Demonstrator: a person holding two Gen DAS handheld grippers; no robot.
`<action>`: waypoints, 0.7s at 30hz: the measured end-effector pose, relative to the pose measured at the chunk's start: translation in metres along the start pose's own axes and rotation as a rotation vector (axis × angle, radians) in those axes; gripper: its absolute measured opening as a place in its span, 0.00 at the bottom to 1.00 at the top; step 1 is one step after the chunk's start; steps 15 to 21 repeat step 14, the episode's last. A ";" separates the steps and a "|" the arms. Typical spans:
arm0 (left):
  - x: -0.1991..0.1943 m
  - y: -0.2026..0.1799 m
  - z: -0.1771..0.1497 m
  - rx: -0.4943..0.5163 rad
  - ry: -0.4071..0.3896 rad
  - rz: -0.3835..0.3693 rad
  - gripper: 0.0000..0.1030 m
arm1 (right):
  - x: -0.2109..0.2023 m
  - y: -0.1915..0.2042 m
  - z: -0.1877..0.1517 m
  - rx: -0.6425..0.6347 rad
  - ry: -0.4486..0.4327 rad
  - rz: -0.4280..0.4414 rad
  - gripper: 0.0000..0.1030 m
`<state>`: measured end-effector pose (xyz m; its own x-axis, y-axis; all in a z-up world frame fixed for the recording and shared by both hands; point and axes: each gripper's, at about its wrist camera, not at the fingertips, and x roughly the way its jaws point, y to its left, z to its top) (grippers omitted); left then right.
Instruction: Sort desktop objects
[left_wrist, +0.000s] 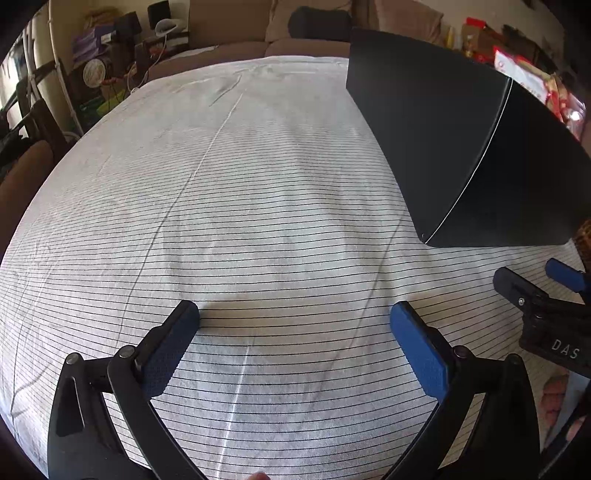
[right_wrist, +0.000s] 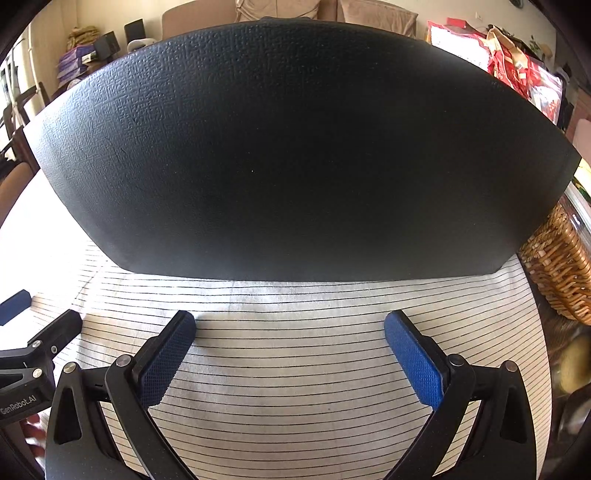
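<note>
Striped cloth (left_wrist: 258, 206) covers the table, cluttered living room behind: sofa, boxes, red bags.

Left wrist view: left gripper (left_wrist: 294, 317) hangs low over bare cloth, jaws spread wide, nothing between the blue pads (left_wrist: 168, 350). Black box (left_wrist: 443, 140) sits on the cloth ahead and to the right, well apart from this gripper, one vertical corner edge facing the camera. Right gripper (left_wrist: 554, 295) shows at the right edge, just in front of the box's near face. No loose small items visible on the cloth here, so the box is the only task thing I can see. Left gripper looks parked off to the side, probably to leave the right one room at the box; that's a guess.

Right wrist view: right gripper (right_wrist: 290, 326) points square at the box (right_wrist: 295, 147), whose textured black face fills most of the frame. Jaws wide, empty, not touching the box, a strip of cloth (right_wrist: 295, 369) between pads and its base. Box stands upright on the cloth; can't tell whether it's open on top or what's inside, since the top isn't visible. Wicker basket (right_wrist: 561, 266) stands just beside the box at the right, off the cloth edge. Left gripper (right_wrist: 26, 350) shows at the far left, near and roughly level.

Judgement: both grippers sit in a neutral start or finish pose. The box face is much wider than the jaw span, so a grab would need a wall or rim.
</note>
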<state>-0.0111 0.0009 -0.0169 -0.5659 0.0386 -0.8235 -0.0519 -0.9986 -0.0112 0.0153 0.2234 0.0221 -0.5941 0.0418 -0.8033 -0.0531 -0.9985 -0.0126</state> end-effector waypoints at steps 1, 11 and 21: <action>0.000 0.000 0.000 0.000 0.000 0.000 1.00 | 0.000 0.000 0.000 0.000 0.000 0.000 1.00; -0.001 0.000 -0.001 0.001 -0.001 0.001 1.00 | 0.000 0.000 0.000 0.000 0.000 0.000 1.00; -0.001 0.001 -0.001 0.002 -0.001 0.002 1.00 | 0.000 0.000 0.000 0.000 0.000 0.000 1.00</action>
